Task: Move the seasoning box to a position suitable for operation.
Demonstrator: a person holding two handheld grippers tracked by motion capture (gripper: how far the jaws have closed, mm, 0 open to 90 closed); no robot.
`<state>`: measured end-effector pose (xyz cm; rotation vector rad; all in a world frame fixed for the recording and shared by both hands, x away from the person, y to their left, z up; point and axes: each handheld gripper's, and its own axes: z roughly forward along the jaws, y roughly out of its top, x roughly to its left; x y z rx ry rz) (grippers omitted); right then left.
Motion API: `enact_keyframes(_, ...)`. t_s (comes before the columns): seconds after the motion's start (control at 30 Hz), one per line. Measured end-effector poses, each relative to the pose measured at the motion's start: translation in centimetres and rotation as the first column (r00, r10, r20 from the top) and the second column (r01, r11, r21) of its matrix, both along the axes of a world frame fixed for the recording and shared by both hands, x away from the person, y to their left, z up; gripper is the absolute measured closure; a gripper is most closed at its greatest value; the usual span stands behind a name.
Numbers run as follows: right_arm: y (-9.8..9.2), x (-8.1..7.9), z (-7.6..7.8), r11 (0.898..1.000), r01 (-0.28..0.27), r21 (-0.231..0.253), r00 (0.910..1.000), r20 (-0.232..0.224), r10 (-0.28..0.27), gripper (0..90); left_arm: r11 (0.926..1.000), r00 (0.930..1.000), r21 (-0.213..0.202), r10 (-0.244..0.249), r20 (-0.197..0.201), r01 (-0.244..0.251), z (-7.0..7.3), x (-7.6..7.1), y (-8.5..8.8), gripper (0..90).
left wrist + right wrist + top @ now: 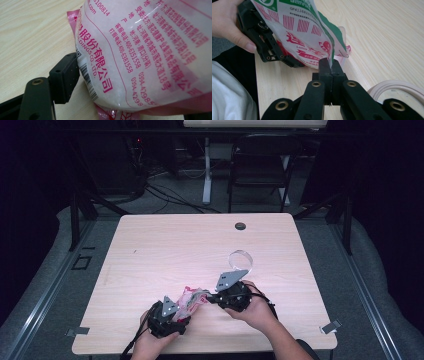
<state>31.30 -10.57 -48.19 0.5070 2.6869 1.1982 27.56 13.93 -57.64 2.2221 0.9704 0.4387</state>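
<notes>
Two claws are engaged with one soft bag (192, 299) of white granules, seen low in the middle of the high view, above the bench (165, 245). The right claw (331, 65) is closed tight on the thin sealed edge of the bag. The left claw (176, 314) is spread wide around the filled body, one pad (67, 75) just at its side. The film is judged slippery and the content loose and shifting; the flat seam gives the best hold. Printed text and barcode are readable in the left gripper view; a tape roll (241, 260) is seen from above.
</notes>
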Motion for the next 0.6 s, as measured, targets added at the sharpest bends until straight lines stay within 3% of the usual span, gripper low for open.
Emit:
enact_keyframes(0.2, -0.1, 0.0, -0.1, 1.0, 0.003, 0.004, 1.0, -0.002, -0.003, 90.0, 1.0, 0.9998, 0.002, -0.004, 0.017, 0.004, -0.2, 0.2, 0.0, 31.5)
enact_keyframes(0.3, -0.1, 0.0, -0.1, 1.0, 0.0, 0.003, 1.0, -0.003, 0.0, 90.0, 0.9998, 0.9999, -0.016, -0.012, 0.002, 0.012, -0.1, 0.5, 0.2, 35.4)
enact_keyframes(0.6, -0.2, -0.2, -0.1, 1.0, 0.001, -0.003, 1.0, -0.007, -0.001, 90.0, 0.9943, 0.9942, -0.004, -0.107, -0.013, 0.107, 0.5, 2.2, 1.0, 49.0)
